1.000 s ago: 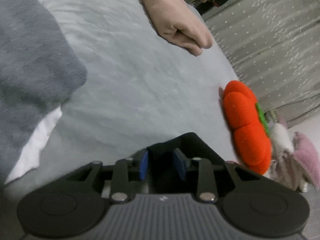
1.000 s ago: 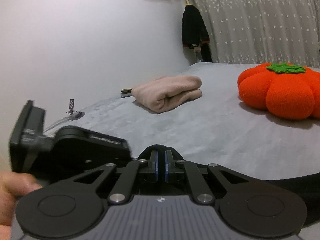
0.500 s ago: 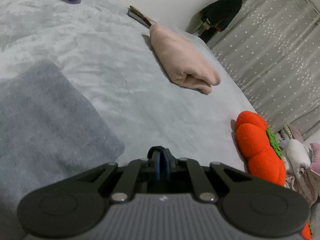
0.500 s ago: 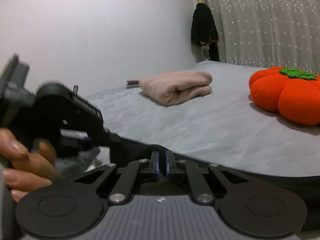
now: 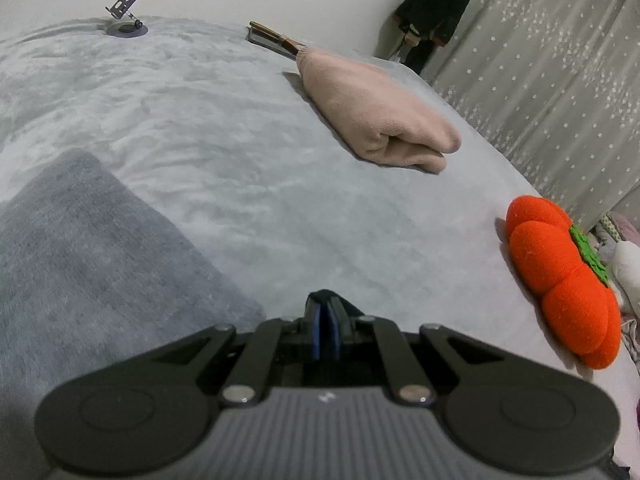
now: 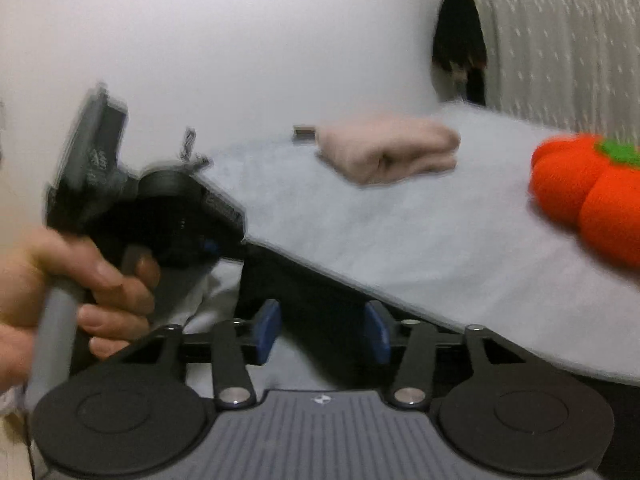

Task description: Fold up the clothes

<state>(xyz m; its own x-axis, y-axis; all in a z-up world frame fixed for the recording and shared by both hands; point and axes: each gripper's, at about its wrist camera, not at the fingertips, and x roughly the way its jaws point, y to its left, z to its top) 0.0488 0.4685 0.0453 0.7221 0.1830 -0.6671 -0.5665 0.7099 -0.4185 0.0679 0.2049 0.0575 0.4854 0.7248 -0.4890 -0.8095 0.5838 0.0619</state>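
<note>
Right gripper (image 6: 322,330): jaws just sprung apart, dark garment (image 6: 320,280) between them (untouched). Left gripper (image 5: 325,330): pinched on dark cloth; grey garment (image 5: 88,260) to its left.

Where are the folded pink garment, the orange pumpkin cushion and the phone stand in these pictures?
folded pink garment (image 5: 372,112), left wrist view, on its upper face.
orange pumpkin cushion (image 5: 560,280), left wrist view, on an orange lobe.
phone stand (image 5: 127,30), left wrist view, on its round base.
</note>
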